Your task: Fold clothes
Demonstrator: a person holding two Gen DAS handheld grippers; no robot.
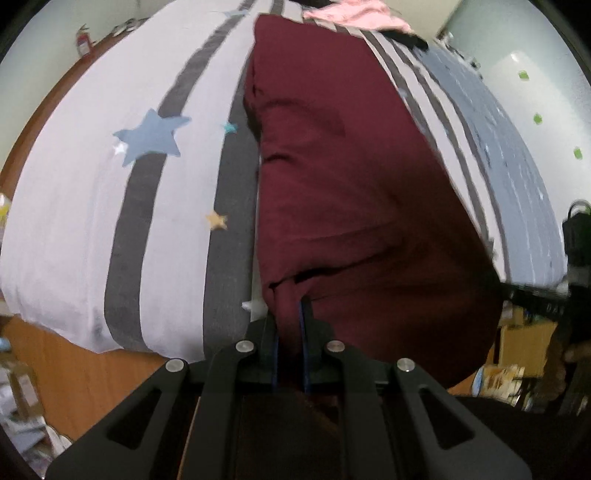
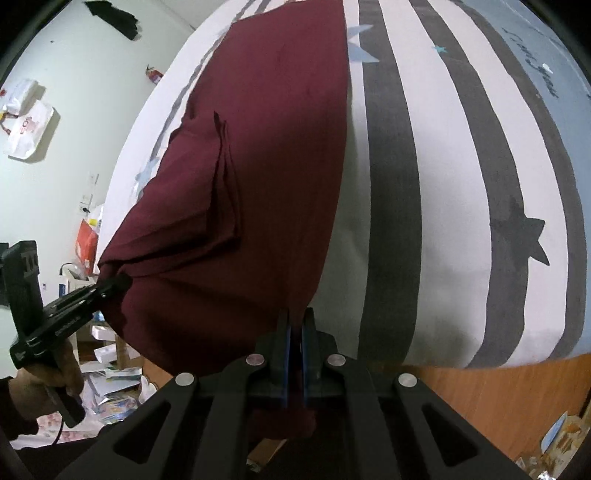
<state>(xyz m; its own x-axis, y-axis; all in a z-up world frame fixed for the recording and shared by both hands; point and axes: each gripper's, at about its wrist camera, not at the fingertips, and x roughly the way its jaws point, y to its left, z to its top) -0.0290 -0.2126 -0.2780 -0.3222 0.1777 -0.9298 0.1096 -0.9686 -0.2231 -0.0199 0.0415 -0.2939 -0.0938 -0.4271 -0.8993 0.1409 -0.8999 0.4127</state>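
Note:
A maroon garment (image 1: 340, 177) lies lengthwise on the striped bed cover, its near end lifted off the bed's front edge. My left gripper (image 1: 290, 314) is shut on the garment's near left corner. My right gripper (image 2: 295, 321) is shut on the near right corner of the same garment (image 2: 266, 147). The left gripper also shows in the right wrist view (image 2: 110, 286), pinching the cloth at the far left. The right gripper's body shows at the right edge of the left wrist view (image 1: 576, 258). A folded sleeve lies on top of the garment.
The bed cover (image 1: 110, 206) is white with grey stripes and stars, on a wooden frame (image 2: 480, 391). A pink cloth (image 1: 354, 14) and a dark item lie at the far end. Boxes, papers and bags (image 2: 110, 376) clutter the floor beside the bed.

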